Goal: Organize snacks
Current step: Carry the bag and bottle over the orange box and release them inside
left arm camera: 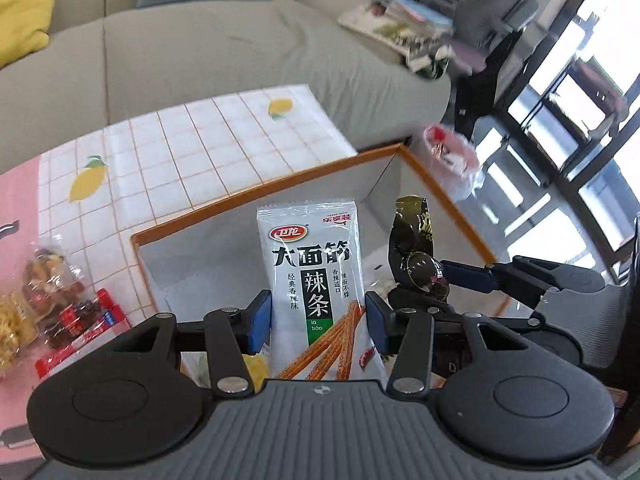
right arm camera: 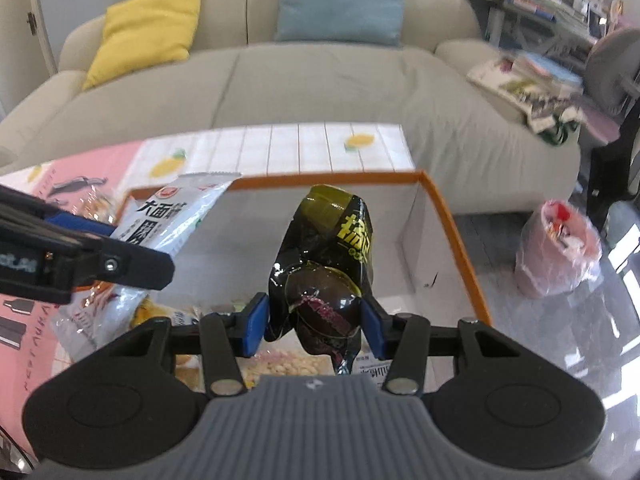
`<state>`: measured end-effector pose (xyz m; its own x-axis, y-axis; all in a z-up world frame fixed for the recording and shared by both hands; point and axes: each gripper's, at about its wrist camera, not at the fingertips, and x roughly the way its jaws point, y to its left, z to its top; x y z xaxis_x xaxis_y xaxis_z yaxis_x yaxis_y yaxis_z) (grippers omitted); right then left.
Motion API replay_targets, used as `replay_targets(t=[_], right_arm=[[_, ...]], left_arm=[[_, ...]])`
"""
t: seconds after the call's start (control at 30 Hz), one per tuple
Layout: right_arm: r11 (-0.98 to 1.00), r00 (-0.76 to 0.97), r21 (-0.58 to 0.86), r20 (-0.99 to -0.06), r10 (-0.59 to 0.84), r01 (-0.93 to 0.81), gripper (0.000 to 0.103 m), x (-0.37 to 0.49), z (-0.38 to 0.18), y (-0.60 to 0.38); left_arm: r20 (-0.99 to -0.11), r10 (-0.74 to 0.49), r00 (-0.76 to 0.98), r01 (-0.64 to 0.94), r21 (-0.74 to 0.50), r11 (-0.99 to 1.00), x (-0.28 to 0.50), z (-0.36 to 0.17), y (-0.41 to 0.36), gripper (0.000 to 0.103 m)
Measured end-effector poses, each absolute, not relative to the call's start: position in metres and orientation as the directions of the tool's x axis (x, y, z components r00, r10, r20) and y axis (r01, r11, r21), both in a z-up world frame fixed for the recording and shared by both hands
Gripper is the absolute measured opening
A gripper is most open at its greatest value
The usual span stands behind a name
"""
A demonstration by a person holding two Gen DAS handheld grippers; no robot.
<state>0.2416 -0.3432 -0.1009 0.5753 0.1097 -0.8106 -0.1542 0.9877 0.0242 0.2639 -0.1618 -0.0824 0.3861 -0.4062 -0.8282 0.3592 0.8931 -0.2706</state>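
On the left, loose snack packets [left arm camera: 60, 304] lie on the lemon-print checked tablecloth [left arm camera: 192, 148], beside the white cardboard box with an orange rim [left arm camera: 256, 196]. The left gripper [left arm camera: 318, 316] has its blue pads clamped on a silver-white spicy-strip snack pouch [left arm camera: 314, 280], held upright over the box. To the right, the right gripper [right arm camera: 316, 320] pinches a crumpled, glossy black snack packet with yellow lettering [right arm camera: 332, 264], also over the box, near its right wall.
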Motion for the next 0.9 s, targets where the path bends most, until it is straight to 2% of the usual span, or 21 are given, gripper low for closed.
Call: replay_targets(t=[0.13, 0.4, 0.63, 0.7, 0.9], right_arm=[[0.986, 0.522, 0.015, -0.847, 0.101, -0.166, 0.049, 0.261, -0.121, -0.343], [0.98, 0.455, 0.027, -0.883, 0.116, -0.198, 0.05, 0.277, -0.146, -0.334], [0.977, 0.401, 0.026, -0.909, 0.111, -0.212, 0.05, 0.286, -0.16, -0.329], [0.977, 0.398, 0.028, -0.911, 0.112, -0.209, 0.05, 0.286, -0.161, -0.329], [0.978, 0.396, 0.056, -0.908, 0.134, -0.201, 0.05, 0.286, -0.157, -0.331]], left_arm=[[-0.868, -0.368, 0.334, 0.374, -0.236, 0.897, 0.28, -0.101, -0.169, 0.055], [-0.933, -0.216, 0.287, 0.443, -0.071, 0.894, 0.3, -0.128, -0.184, 0.055], [-0.948, -0.166, 0.272, 0.446, -0.029, 0.894, 0.307, -0.143, -0.186, 0.057], [-0.946, -0.158, 0.283, 0.447, -0.015, 0.894, 0.308, -0.144, -0.185, 0.061], [-0.928, -0.213, 0.305, 0.42, -0.069, 0.905, 0.309, -0.131, -0.175, 0.065]])
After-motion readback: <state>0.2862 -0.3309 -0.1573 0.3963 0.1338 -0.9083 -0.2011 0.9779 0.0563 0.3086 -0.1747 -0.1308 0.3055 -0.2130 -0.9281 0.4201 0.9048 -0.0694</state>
